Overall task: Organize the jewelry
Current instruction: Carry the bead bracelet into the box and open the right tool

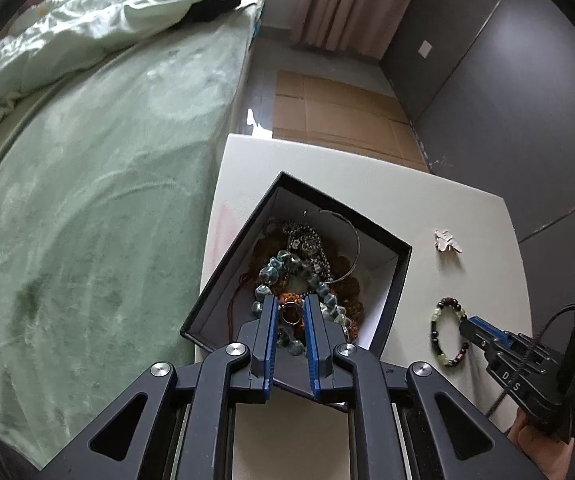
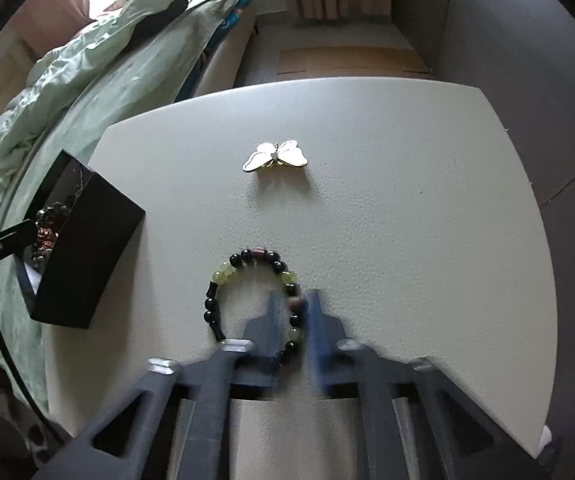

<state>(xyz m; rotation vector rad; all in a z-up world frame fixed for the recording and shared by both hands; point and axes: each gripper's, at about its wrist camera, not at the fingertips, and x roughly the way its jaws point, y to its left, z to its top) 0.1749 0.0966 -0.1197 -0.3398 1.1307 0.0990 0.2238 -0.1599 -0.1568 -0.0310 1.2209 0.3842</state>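
While the right gripper (image 2: 292, 296) straddles the bracelet (image 2: 256, 296), only the left view shows inside the box (image 1: 223, 280).

A black box (image 1: 395, 280) sits open on the white table (image 2: 407, 200), near the edge by the bed. It is white inside and full of jewelry in a heap: a string of blue-green beads (image 1: 283, 268), a silver chain (image 1: 307, 244), a thin silver hoop (image 1: 353, 240) and a small ring (image 1: 290, 315). A bead bracelet (image 2: 247, 280) lies flat on the table beside the box. Its beads are black, light green and dark red. Farther off lies a white butterfly pin (image 2: 275, 156) with gold edges, wings spread.
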